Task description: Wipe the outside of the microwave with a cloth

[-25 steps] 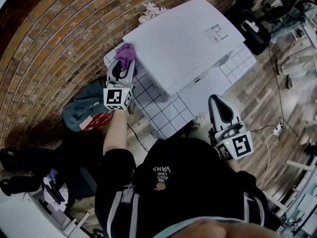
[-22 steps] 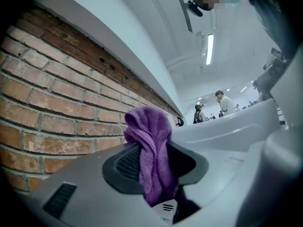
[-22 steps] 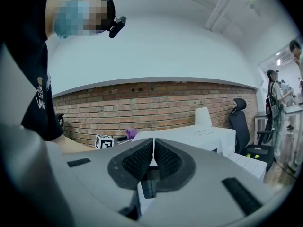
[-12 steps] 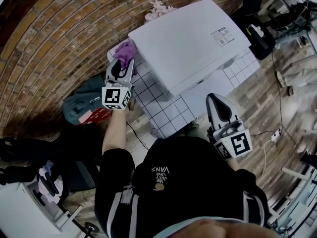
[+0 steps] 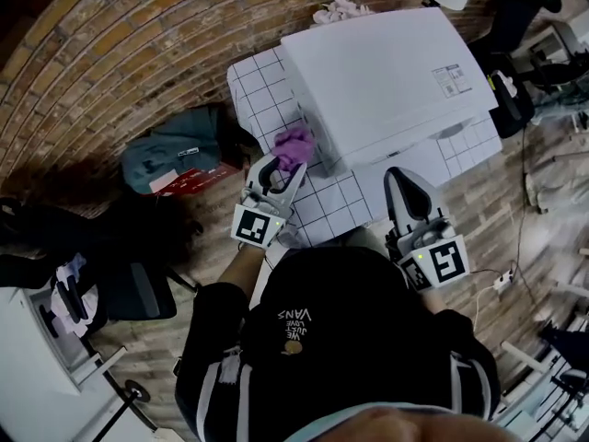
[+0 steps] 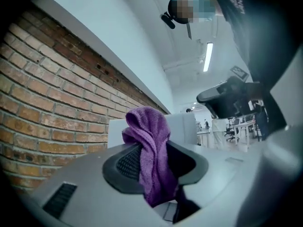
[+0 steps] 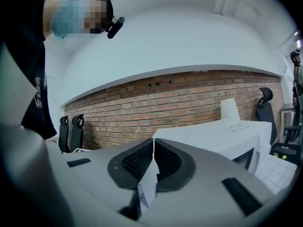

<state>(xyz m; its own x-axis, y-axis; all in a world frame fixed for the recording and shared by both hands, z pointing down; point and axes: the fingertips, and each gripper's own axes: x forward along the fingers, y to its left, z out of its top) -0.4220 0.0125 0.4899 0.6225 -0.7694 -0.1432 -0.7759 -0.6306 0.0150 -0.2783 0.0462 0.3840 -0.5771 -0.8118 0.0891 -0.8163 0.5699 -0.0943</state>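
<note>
Brick wall backs tiled table; left gripper pinches purple cloth, seemingly against microwave; right gripper closed.

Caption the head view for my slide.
Left gripper holds a purple cloth at a corner of the white microwave; right gripper shut, empty.

We see a white boxy microwave at 1 o'clock in the head view, upright on a white tiled counter, plain top facing up. The cloth is purple terry, bunched, pinched between the left gripper jaws, touching the microwave's 8 o'clock corner.
</note>
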